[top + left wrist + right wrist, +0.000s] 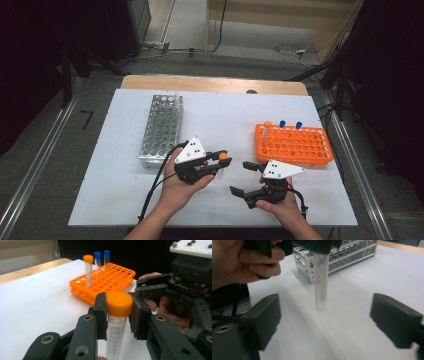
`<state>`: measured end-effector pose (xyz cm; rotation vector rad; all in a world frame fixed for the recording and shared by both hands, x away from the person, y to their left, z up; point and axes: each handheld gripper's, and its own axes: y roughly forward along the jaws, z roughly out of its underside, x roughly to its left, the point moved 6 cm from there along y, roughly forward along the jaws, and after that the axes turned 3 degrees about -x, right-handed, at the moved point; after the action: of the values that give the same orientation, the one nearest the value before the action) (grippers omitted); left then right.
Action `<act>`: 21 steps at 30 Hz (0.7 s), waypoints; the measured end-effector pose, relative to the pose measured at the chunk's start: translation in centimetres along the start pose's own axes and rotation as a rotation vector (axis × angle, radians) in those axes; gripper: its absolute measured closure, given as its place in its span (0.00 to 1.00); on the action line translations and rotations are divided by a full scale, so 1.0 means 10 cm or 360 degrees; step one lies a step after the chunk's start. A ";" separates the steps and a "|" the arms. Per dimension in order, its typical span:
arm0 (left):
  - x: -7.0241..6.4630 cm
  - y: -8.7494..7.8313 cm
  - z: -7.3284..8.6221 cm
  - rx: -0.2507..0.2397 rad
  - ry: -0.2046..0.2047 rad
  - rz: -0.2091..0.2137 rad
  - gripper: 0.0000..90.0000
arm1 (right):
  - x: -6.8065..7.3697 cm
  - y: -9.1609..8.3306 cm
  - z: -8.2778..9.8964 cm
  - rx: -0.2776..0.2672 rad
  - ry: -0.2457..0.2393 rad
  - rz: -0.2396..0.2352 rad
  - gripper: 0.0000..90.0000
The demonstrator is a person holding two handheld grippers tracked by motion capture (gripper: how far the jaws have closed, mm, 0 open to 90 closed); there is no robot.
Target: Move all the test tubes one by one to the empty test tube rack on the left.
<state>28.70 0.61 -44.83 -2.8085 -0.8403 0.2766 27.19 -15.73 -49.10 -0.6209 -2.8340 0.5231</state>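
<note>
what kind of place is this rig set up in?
Probably a lab-style test bench: an orange tube rack and a metal rack sit on a white table, and the left gripper holds an orange-capped tube.

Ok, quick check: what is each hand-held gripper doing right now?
Left hand-held gripper: closed on the orange-capped tube, gripping at its cap.
Right hand-held gripper: open wide, holding nothing.

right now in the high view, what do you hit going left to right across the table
metal rack → left gripper holding the orange-capped tube → right gripper, jaws wide open with nothing between them → orange rack
</note>
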 end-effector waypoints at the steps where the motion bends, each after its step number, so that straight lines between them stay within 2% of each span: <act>1: 0.02 -0.01 -0.01 -0.0001 -0.0002 -0.0008 0.79 | -0.01 -0.01 0.01 0.0010 -0.0004 -0.0006 0.02; 3: 0.08 -0.04 -0.03 -0.0014 -0.0011 -0.0035 0.79 | -0.03 -0.04 0.02 0.0008 0.0010 -0.0013 0.00; 11: 0.31 -0.20 -0.15 -0.0066 -0.0019 -0.0148 0.79 | -0.16 -0.16 0.07 0.0003 0.0013 0.0043 0.00; 21: 0.61 -0.33 -0.23 -0.0093 -0.0036 -0.0272 0.79 | -0.29 -0.30 0.09 -0.0022 0.0047 0.0099 0.00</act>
<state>32.53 6.46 -42.52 -2.7683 -1.1029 0.2613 28.47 -19.81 -49.16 -0.7153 -2.8007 0.5007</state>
